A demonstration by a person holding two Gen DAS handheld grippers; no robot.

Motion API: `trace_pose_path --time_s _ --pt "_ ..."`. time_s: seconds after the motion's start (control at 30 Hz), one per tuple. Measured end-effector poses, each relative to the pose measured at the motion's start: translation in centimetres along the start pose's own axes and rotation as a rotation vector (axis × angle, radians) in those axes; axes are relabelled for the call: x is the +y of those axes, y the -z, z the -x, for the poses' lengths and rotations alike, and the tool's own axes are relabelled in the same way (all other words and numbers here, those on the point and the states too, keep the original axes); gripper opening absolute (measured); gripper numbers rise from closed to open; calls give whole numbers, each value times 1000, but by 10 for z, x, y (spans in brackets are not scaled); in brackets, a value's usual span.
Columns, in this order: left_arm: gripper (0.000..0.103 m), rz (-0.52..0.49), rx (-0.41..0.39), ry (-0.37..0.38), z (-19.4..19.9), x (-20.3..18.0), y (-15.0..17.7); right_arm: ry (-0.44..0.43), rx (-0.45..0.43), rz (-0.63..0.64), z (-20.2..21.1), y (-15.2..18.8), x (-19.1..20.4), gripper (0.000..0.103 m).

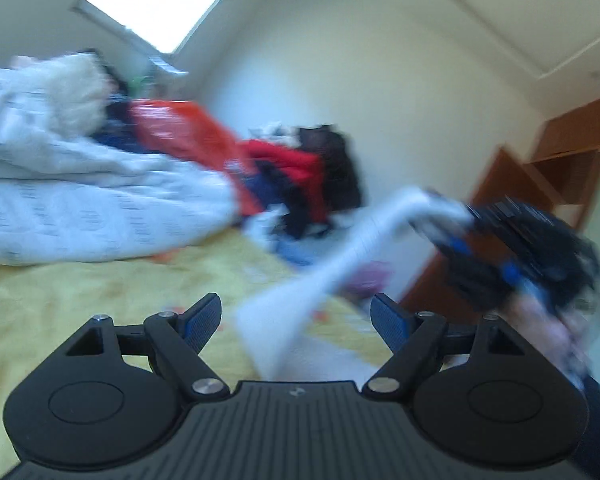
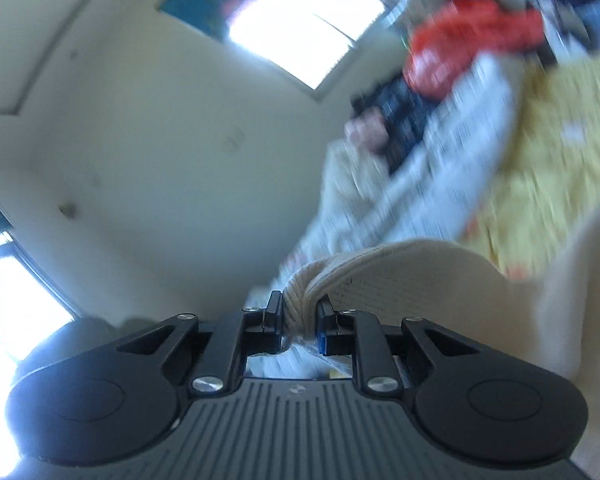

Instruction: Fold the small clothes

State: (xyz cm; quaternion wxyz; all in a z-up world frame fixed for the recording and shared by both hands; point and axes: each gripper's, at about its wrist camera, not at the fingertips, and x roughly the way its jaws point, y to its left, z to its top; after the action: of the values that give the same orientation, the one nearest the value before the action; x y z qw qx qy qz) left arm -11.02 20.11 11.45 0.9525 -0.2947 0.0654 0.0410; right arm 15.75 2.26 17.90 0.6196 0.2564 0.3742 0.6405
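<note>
Over yellow bedspread (image 1: 80, 300) | left gripper (image 1: 296, 322) released | right gripper (image 2: 298, 312) grasping cream garment (image 2: 400, 276) | pale walls

A home bedroom: yellow bedsheet (image 1: 80, 292), rumpled white quilt (image 1: 80, 200), heaped clothes (image 1: 292, 168), wooden wardrobe (image 1: 560, 148).

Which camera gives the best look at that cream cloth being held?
The right wrist view: the cream garment fills the foreground, sharp, its bunched edge pinched in the right gripper. The left wrist view shows it only as a blurred white strip hanging over the yellow bedsheet.

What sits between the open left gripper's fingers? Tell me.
Only the hanging cream knit garment, beyond the left gripper, untouched, above the yellow bedsheet; left wrist view.
</note>
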Motion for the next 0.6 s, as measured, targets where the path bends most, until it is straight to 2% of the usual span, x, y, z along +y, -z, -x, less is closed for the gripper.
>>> trace_pose_path --time_s 0.03,0.1,0.17,0.27,0.33,0.4,0.47,0.6 --pt "82 -18 15 40 -4 -10 6 -9 -22 11 6 -13 6 20" --pt "82 -70 63 60 -19 -29 18 -21 -59 32 21 -34 16 20" --pt "82 -103 116 36 -40 -41 32 -23 -95 62 37 -48 27 20" --pt "82 -58 189 6 -73 -46 48 -25 -145 92 66 -61 38 20" --pt "82 -68 188 -37 -88 -49 55 -15 -176 108 87 -63 42 20" --pt "82 -84 180 -98 -99 -49 57 7 -203 130 113 -61 41 20" --pt "82 -51 177 -113 -98 -39 56 35 -228 128 146 -50 30 20" --pt "82 -40 182 -139 -89 -21 52 168 -263 32 219 -13 -30 20"
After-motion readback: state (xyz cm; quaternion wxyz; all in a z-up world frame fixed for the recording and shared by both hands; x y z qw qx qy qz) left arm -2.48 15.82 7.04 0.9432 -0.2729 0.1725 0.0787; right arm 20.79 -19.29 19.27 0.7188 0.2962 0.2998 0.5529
